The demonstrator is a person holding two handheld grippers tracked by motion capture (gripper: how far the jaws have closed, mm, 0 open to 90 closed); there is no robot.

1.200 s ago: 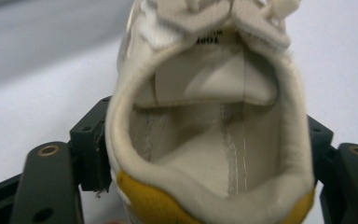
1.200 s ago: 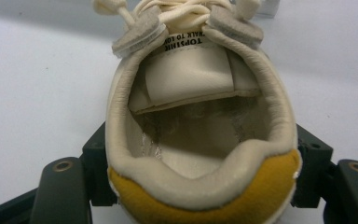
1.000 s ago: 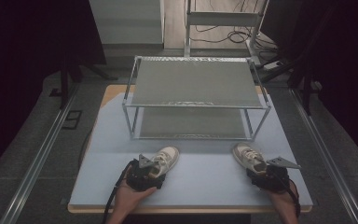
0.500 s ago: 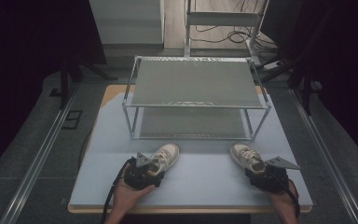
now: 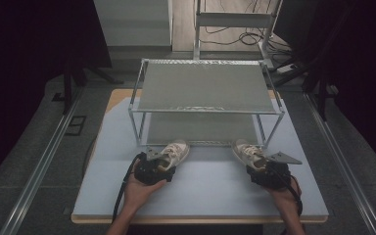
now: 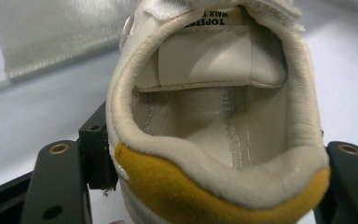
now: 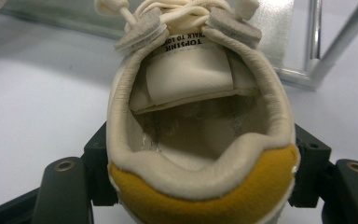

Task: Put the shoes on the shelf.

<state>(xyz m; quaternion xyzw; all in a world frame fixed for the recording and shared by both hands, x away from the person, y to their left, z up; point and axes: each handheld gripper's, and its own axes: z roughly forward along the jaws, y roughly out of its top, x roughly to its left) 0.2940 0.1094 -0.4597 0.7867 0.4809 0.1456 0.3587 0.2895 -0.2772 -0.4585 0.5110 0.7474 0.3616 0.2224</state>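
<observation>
Two cream sneakers with yellow heel patches are each held by the heel. My left gripper (image 5: 159,164) is shut on the left sneaker (image 5: 173,152), whose toe points toward the rack. In the left gripper view its black jaws press both sides of the left sneaker's heel (image 6: 214,116). My right gripper (image 5: 260,167) is shut on the right sneaker (image 5: 246,151) in the same way. The right gripper view shows that sneaker (image 7: 191,93) with its laces on top and the jaws clamped on either side of the heel. Both sneakers hang just in front of the rack's lower shelf.
A two-tier metal wire rack (image 5: 205,88) stands at the middle back of the pale blue table (image 5: 200,196), its front legs (image 5: 139,128) close to the sneakers' toes. Floor rails run along both sides of the table.
Both hands have carried their sneakers forward toward the rack and slightly up. The grips on the heels look unchanged.
</observation>
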